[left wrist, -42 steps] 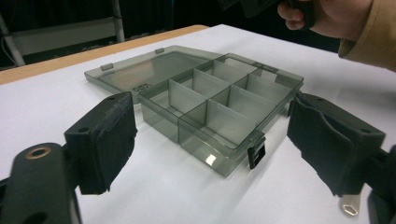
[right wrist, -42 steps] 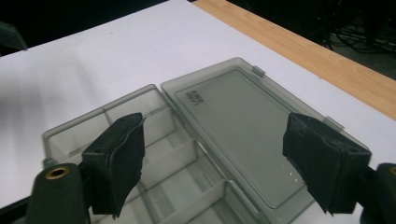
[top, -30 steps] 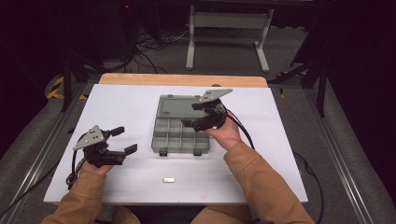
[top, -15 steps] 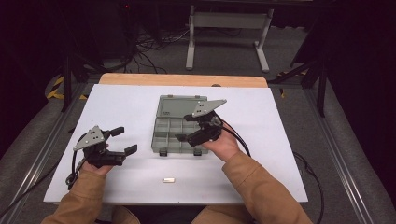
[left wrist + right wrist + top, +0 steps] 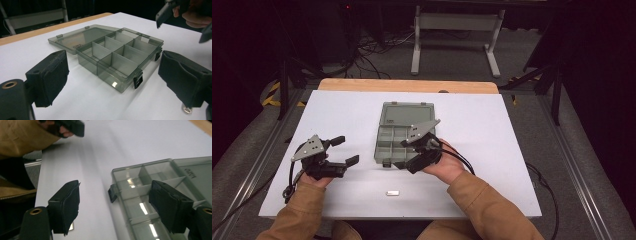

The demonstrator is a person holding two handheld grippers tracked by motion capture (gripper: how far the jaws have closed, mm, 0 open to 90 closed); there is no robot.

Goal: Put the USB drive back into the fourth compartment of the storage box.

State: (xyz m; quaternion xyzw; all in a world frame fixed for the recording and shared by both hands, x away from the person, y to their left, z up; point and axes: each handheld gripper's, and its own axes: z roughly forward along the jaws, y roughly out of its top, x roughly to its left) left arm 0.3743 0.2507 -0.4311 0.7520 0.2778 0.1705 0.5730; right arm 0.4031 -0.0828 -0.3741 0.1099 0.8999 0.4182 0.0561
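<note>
Smoky clear compartment box point(image 5: 402, 136) lies open mid-table; lid flat behind.

The organizer box point(image 5: 117, 55) is smoky see-through plastic, glossy. Desk point(image 5: 337, 107) top is matt white, far edge wood. Jaws' pads look like rough foam, I think.

**What we count on the table**

We count one translucent grey plastic compartment box point(image 5: 399, 135), its one flat lid point(image 5: 406, 113) lying open behind it. In the left gripper view we make out eight compartments and two black latches point(image 5: 138, 81) on the front wall. We see one small silvery metal piece point(image 5: 392, 192) on the white sheet, and two black two-jaw grippers, the left gripper point(image 5: 346, 151) and the right gripper point(image 5: 401, 154).
</note>
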